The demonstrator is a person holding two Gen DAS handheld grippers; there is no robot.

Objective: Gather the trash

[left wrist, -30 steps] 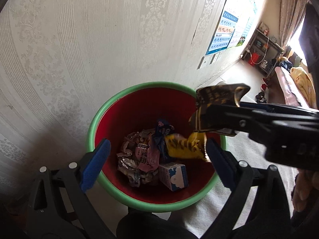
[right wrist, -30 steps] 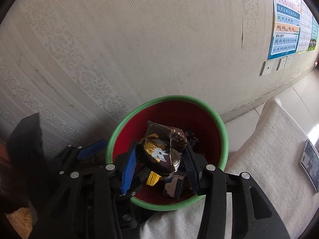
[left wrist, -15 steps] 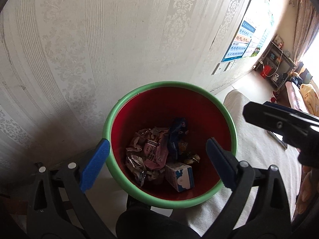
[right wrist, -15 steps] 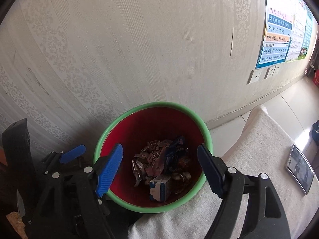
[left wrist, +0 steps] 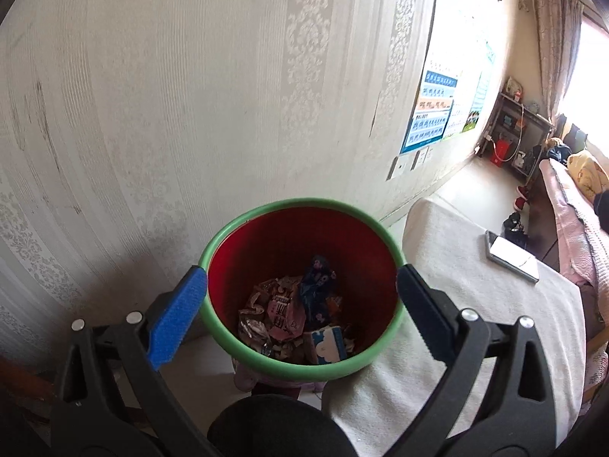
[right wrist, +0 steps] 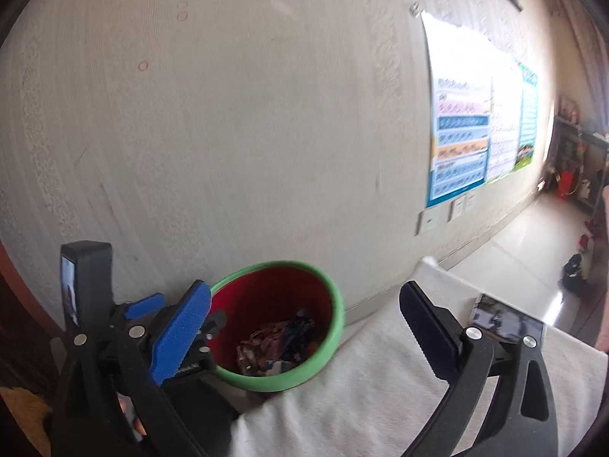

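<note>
A red bin with a green rim (left wrist: pixel 266 211) stands against the wall; it also shows in the right wrist view (right wrist: pixel 327 282). Inside lie crumpled wrappers (left wrist: pixel 281 310), a dark blue wrapper (left wrist: pixel 318 280) and a small white-and-blue carton (left wrist: pixel 327 346). My left gripper (left wrist: pixel 300 314) is open and empty, its fingers either side of the bin, above it. My right gripper (right wrist: pixel 304 335) is open and empty, above the bin's right edge and the table. The left gripper's body (right wrist: pixel 144 316) shows at the left of the right wrist view.
A table under a white cloth (left wrist: pixel 475 304) lies right of the bin, with a phone (left wrist: pixel 512 255) on it, also in the right wrist view (right wrist: pixel 506 323). A papered wall with posters (right wrist: pixel 460 144) is close behind. A sofa with bedding (left wrist: pixel 571 221) is far right.
The right gripper opened and dropped the dark snack bag into the bin. Both grippers then rose and drew back; the right one swung right, toward the table.
</note>
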